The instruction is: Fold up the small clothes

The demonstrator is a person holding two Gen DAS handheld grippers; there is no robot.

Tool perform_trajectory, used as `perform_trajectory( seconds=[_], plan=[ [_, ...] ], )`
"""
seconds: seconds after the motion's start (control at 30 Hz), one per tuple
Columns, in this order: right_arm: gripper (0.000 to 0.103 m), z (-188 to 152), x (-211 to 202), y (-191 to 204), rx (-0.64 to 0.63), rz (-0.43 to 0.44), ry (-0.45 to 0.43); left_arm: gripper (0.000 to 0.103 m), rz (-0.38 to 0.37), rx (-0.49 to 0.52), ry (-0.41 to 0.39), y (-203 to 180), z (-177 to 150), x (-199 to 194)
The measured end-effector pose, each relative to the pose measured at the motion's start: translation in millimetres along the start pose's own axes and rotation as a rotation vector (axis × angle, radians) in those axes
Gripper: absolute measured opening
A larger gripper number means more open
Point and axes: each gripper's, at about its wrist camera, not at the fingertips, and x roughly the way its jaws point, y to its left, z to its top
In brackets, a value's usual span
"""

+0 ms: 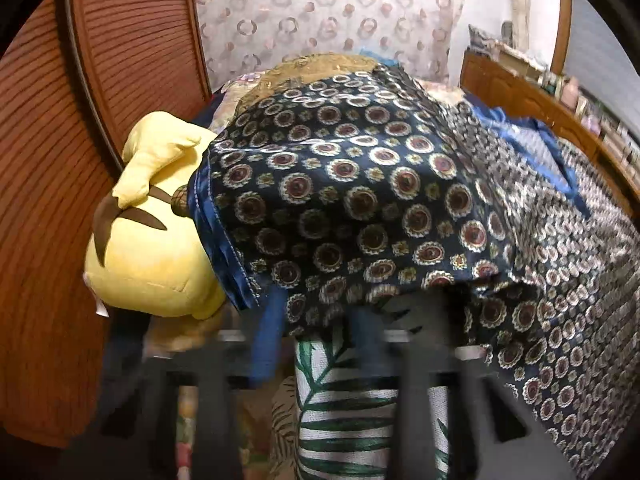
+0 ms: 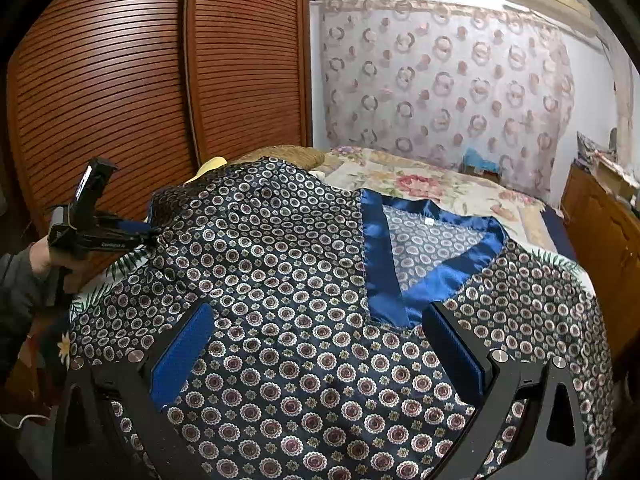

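Observation:
A dark navy satin top (image 2: 304, 280) printed with round medallions lies spread over a leaf-print surface (image 1: 360, 412). Its bright blue V-neck trim (image 2: 376, 256) faces the far side. In the right wrist view, a person's hand holds my left gripper (image 2: 154, 234) at the top's left edge, jaws pinched on the fabric there. In the left wrist view this gripper (image 1: 316, 328) is blurred, with the hem (image 1: 320, 304) draped over its tips. My right gripper (image 2: 320, 344) hovers just above the middle of the top, open wide, with nothing held between its blue pads (image 2: 184, 356).
A yellow plush toy (image 1: 152, 240) lies against the top's left edge. Slatted wooden wardrobe doors (image 2: 120, 100) stand on the left and a wooden cabinet (image 2: 600, 240) on the right. A floral bedspread (image 2: 432, 188) and a patterned curtain (image 2: 440, 80) lie beyond.

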Motion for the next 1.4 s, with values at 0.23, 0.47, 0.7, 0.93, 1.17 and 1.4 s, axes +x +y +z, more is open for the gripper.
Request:
perform_trajectory(
  seconds=[0.23,0.47,0.7,0.93,1.17,1.4],
  plan=[
    [0.103,-7,2,-7,0.031,-0.009,0.008,0.003,-0.027,-0.042,-0.160,9,14,-39],
    [0.103,-8,-4,-12,0.048,-0.014,0.002,0.003,-0.089,0.028,-0.273,-29,50,-78],
    [0.103,-10,-13,-19,0.070,-0.022,-0.012,0.003,-0.171,0.115,-0.281,-83,65,-79],
    [0.103,-14,-17,-26,0.092,-0.023,-0.011,0.003,-0.201,0.147,-0.246,-118,54,-77],
    [0.103,-12,-17,-24,0.094,-0.023,-0.006,0.043,-0.184,0.123,-0.246,-117,35,-88],
    [0.103,-4,-14,-22,0.074,-0.009,-0.002,0.079,-0.186,0.075,-0.268,-100,11,-107]
  ],
)
